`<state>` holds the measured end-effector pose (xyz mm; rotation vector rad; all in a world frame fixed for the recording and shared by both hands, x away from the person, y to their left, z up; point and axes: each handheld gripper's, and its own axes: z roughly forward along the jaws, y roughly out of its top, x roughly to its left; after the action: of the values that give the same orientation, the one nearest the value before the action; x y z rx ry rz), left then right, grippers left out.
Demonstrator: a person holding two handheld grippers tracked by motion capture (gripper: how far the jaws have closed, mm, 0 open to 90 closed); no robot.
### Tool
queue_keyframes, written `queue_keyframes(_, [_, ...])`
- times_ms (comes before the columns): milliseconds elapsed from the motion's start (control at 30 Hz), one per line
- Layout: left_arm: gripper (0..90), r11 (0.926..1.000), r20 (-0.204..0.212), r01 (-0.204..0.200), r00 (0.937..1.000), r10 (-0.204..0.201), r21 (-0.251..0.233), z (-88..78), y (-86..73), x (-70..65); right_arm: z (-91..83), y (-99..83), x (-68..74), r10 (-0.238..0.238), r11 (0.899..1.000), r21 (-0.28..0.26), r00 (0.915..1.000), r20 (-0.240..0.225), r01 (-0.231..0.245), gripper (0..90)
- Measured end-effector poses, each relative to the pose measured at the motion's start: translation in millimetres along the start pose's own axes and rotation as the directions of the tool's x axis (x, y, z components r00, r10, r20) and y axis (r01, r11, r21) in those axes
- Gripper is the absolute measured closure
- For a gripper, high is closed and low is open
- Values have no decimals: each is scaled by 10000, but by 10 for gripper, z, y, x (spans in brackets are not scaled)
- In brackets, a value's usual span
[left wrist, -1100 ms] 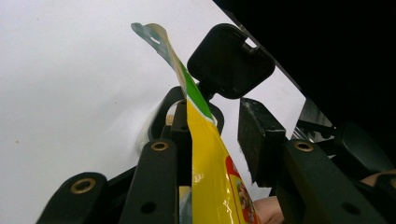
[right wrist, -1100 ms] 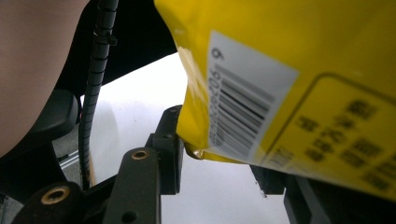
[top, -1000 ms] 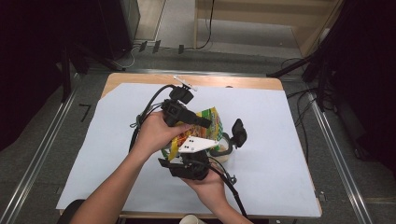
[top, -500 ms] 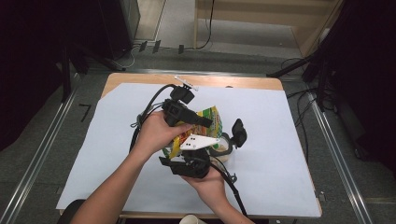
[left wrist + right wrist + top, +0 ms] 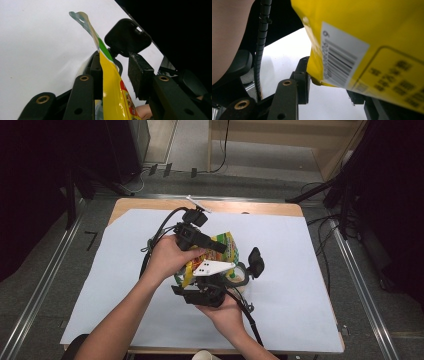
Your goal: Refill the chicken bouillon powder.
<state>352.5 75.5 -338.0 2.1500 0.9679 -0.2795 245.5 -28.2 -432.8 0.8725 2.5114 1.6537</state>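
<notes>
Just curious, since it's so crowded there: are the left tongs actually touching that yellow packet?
Touching. In the left gripper view the yellow packet lies against one pad of the left tongs, with a gap to the other pad.

Not much was readable here tbh. The yellow snack bag (image 5: 372, 37) had a white barcode label (image 5: 342, 60) on its back, with a "9" printed beside the bars; the digits under them were too blurry to make out. The boxed print next to it was just smudges.
</notes>
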Motion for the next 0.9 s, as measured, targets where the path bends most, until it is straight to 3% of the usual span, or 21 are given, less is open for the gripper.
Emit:
queue_keyframes(267, [675,9998,-101,184,9998,-184,8,-14,51,80,54,78,-55,-39,9999,120,10000,42,38,609])
queue_keyframes(900, [671,10000,92,28,10000,-28,25,6,31,62,37,48,-50,-172,9998,112,9998,82,171,610])
